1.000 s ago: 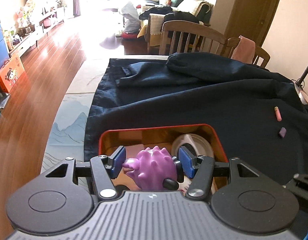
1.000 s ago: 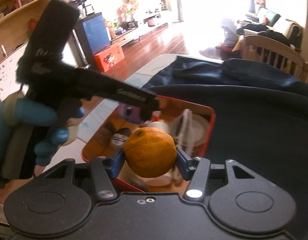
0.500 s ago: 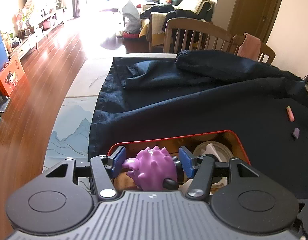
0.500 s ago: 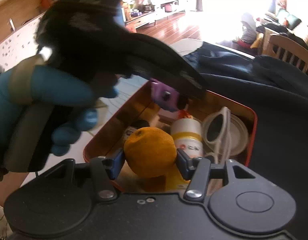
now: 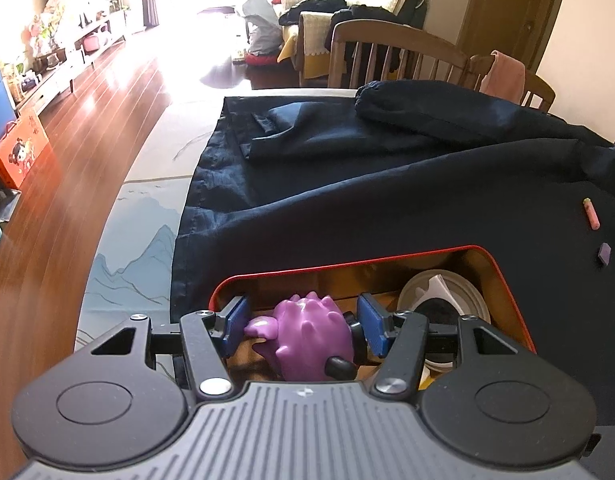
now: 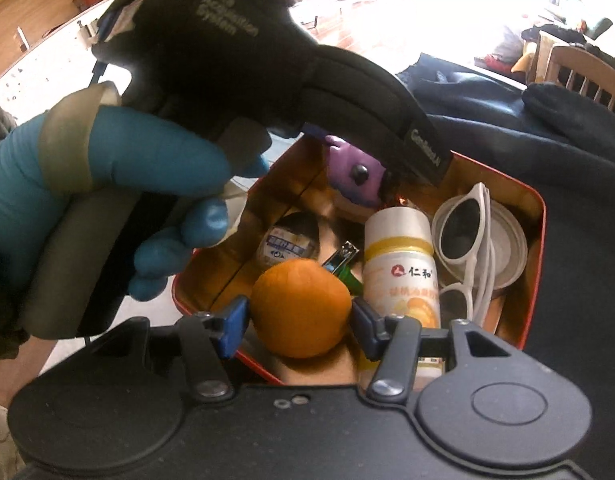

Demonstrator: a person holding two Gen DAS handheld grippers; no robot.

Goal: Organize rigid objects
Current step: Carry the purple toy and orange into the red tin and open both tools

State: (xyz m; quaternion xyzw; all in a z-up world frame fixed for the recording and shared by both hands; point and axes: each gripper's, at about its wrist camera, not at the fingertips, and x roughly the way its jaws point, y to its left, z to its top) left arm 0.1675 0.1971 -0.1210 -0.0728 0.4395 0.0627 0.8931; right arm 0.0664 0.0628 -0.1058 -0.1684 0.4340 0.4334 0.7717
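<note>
Over red tin, left claw grips purple toy, snout leftward.

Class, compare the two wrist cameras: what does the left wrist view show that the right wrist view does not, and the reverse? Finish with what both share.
Left wrist only: the left gripper from behind, shut on the purple spiky toy, plus a pink eraser and a small purple block on the dark cloth.

Right wrist only: the right gripper around the orange, a gloved hand, a white bottle and nail clippers.

Both: the red tin, the toy, the cloth, wooden chairs.
</note>
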